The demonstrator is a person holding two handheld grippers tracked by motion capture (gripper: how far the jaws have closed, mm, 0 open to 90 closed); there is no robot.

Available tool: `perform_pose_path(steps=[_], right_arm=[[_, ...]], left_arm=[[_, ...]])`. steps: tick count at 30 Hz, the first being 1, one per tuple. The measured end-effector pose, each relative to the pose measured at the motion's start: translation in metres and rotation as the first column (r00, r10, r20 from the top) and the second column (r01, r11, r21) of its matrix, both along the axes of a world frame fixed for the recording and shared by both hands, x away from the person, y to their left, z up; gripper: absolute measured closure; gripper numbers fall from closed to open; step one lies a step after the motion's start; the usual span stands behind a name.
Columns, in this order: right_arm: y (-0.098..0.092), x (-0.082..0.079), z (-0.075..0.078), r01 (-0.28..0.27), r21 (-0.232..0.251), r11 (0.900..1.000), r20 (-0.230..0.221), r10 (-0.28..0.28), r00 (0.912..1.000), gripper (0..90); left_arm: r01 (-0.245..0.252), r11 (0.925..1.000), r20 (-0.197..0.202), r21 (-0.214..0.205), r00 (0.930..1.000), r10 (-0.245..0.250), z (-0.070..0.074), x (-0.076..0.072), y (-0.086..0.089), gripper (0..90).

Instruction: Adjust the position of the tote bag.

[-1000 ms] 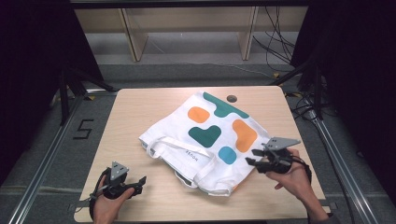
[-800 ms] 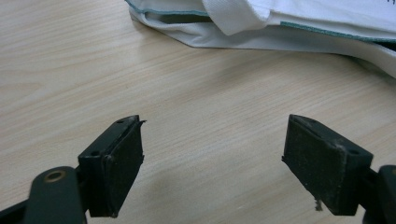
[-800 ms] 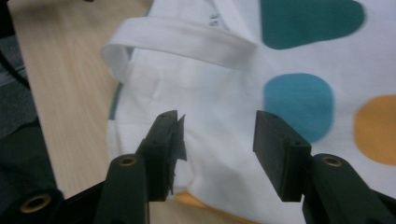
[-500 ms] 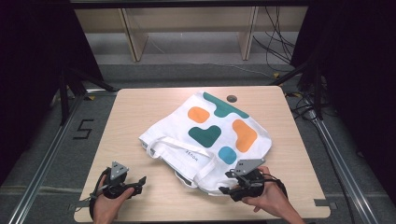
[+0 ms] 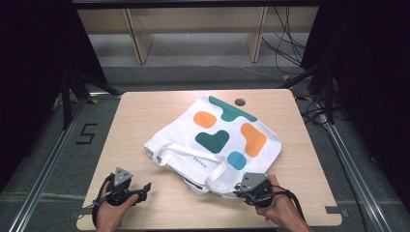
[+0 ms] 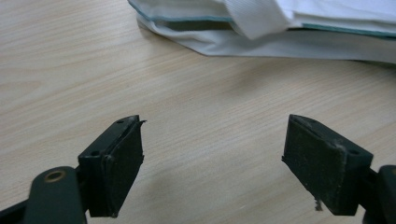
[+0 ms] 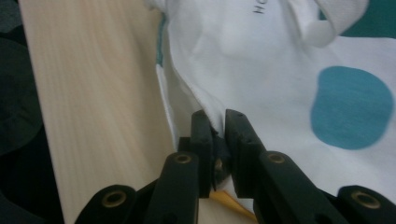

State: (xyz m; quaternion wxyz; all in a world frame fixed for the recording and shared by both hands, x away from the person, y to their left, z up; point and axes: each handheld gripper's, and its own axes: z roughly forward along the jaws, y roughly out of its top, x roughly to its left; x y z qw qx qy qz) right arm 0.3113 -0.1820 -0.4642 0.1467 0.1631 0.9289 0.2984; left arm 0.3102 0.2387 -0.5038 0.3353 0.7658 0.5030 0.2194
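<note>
The right gripper (image 7: 217, 128) pinches the tote bag (image 5: 217, 140)'s near edge. The left gripper (image 6: 212, 158) gapes wide, empty, bare table (image 6: 70, 70) ahead, the bag's edge beyond.

Right gripper reaches the bag's near edge and clamps on it

Since a second ago the right gripper (image 5: 240, 189) travels from beside the tote bag's (image 5: 217, 140) right side, near the table's right edge, inward and toward the person, ending at the bag's near corner. In the right gripper view its jaws now stand pressed together with a fold of the white fabric (image 7: 205, 88) pinched between them. The right hand (image 5: 275, 205) and forearm come along, now lower in the high view.
</note>
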Motion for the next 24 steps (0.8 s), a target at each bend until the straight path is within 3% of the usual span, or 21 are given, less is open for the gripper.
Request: perform_pose_path(steps=[4,6,8,11,12,13,15,17,18,20,22,23,24], right_arm=[[-0.019,0.005,0.003,0.049,0.029,0.9984,-0.015,-0.049,0.9987,85.2],[-0.038,0.009,0.004,0.111,0.058,0.9922,-0.025,-0.109,0.9937,86.6],[-0.053,0.014,0.003,0.131,0.080,0.9882,-0.010,-0.130,0.9914,88.0],[-0.090,0.018,0.008,0.230,0.119,0.9659,-0.045,-0.226,0.9731,88.4],[-0.095,0.019,0.008,0.237,0.127,0.9630,-0.040,-0.234,0.9714,88.4],[-0.095,0.019,0.008,0.237,0.127,0.9630,-0.040,-0.234,0.9714,88.4],[-0.105,0.022,0.009,0.270,0.144,0.9520,-0.045,-0.267,0.9628,88.5],[-0.116,0.027,0.008,0.290,0.174,0.9410,-0.050,-0.286,0.9570,88.5],[-0.117,0.027,0.008,0.304,0.175,0.9366,-0.071,-0.296,0.9527,88.5],[-0.120,0.028,0.009,0.306,0.179,0.9351,-0.059,-0.300,0.9520,88.5],[-0.121,0.028,0.009,0.324,0.179,0.9288,-0.083,-0.314,0.9457,88.4],[-0.122,0.029,0.009,0.310,0.191,0.9316,-0.079,-0.300,0.9507,88.4],[-0.123,0.030,0.010,0.311,0.196,0.9299,-0.066,-0.304,0.9503,88.4]], left_arm=[[-0.001,0.9999,0.001,0.014,1.0000,0.001,0.002,-0.001,0.001,18.8],[-0.006,0.9999,0.014,-0.013,0.9999,0.006,0.001,-0.001,-0.001,18.7],[-0.018,0.9987,0.042,-0.048,0.9989,0.020,0.002,-0.002,-0.005,18.7],[0.012,0.9979,0.091,-0.064,0.9959,-0.006,0.006,-0.004,-0.009,18.7],[0.049,0.9961,0.144,-0.073,0.9889,-0.038,0.009,-0.006,-0.015,18.8],[0.049,0.9961,0.144,-0.073,0.9889,-0.038,0.009,-0.006,-0.015,19.1],[0.094,0.9941,0.153,-0.054,0.9846,-0.085,0.011,-0.008,-0.024,20.2],[0.169,0.9856,0.117,0.001,0.9788,-0.168,0.010,-0.009,-0.036,21.1],[0.173,0.9846,0.119,-0.023,0.9784,-0.169,0.009,-0.010,-0.043,21.3],[0.183,0.9831,0.113,-0.010,0.9771,-0.180,0.009,-0.010,-0.047,21.5],[0.205,0.9774,0.095,0.052,0.9733,-0.209,0.009,-0.008,-0.051,22.8],[0.215,0.9733,0.093,0.080,0.9706,-0.222,0.008,-0.006,-0.053,24.5],[0.234,0.9656,0.081,0.114,0.9664,-0.244,0.008,-0.005,-0.053,26.0]])
